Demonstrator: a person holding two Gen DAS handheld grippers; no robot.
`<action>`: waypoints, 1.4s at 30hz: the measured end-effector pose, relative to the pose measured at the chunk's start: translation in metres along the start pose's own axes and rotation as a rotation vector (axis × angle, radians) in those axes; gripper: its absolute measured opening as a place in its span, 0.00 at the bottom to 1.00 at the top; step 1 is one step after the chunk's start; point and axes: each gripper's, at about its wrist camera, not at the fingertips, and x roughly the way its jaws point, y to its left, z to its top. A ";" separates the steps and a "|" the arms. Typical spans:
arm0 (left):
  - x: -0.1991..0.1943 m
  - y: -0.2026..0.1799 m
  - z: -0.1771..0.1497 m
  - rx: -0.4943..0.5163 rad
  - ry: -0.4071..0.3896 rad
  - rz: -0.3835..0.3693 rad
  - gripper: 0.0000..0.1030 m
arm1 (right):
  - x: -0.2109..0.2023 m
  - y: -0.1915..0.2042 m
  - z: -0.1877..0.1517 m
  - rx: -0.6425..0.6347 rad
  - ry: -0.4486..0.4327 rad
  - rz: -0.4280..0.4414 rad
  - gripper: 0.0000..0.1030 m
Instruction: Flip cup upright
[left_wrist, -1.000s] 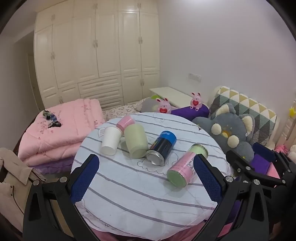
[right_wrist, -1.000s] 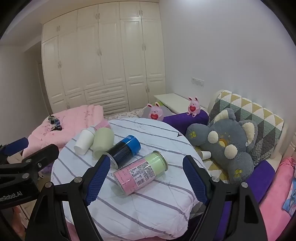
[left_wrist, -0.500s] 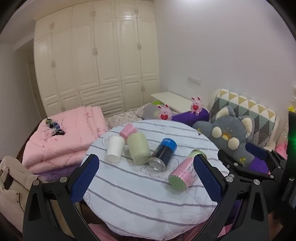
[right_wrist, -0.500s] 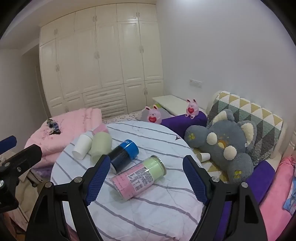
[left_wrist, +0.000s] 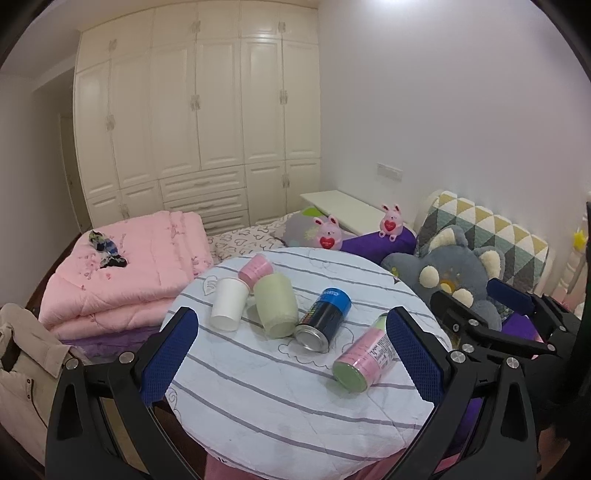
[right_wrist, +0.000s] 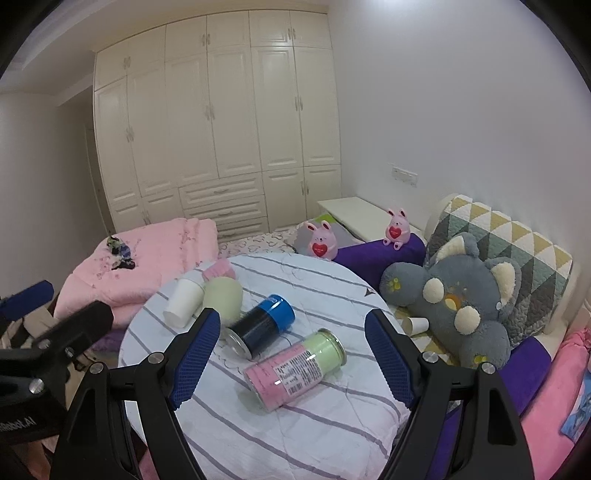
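Several cups and cans lie on their sides on a round table (left_wrist: 280, 398) with a striped cloth: a white cup (left_wrist: 228, 308) (right_wrist: 183, 302), a pink cup (left_wrist: 255, 270) (right_wrist: 220, 272), a pale green cup (left_wrist: 277, 311) (right_wrist: 222, 296), a blue and black can (left_wrist: 323, 318) (right_wrist: 261, 326) and a pink and green can (left_wrist: 365, 359) (right_wrist: 294, 369). My left gripper (left_wrist: 291, 354) is open and empty, held back from the table's near edge. My right gripper (right_wrist: 291, 354) is open and empty, above the near right part of the table.
A folded pink quilt (left_wrist: 125, 273) lies to the left of the table. A grey plush toy (right_wrist: 458, 302), purple cushions and a quilted headboard stand on the right. Two pink rabbit toys (right_wrist: 319, 245) sit behind the table. A white wardrobe (right_wrist: 214, 122) fills the back wall.
Both grippers have pulled back and risen from the table, so the table and cups look smaller and further off. Nothing on the table has moved.
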 end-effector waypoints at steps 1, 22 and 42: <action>0.001 0.001 0.001 -0.004 0.000 -0.003 1.00 | 0.001 0.002 0.002 -0.001 -0.001 0.002 0.79; 0.081 0.046 0.018 -0.051 0.143 0.037 1.00 | 0.073 0.017 0.032 -0.008 0.090 0.018 0.79; 0.188 0.104 0.019 -0.133 0.300 0.056 1.00 | 0.208 0.067 0.025 -0.011 0.357 0.128 0.79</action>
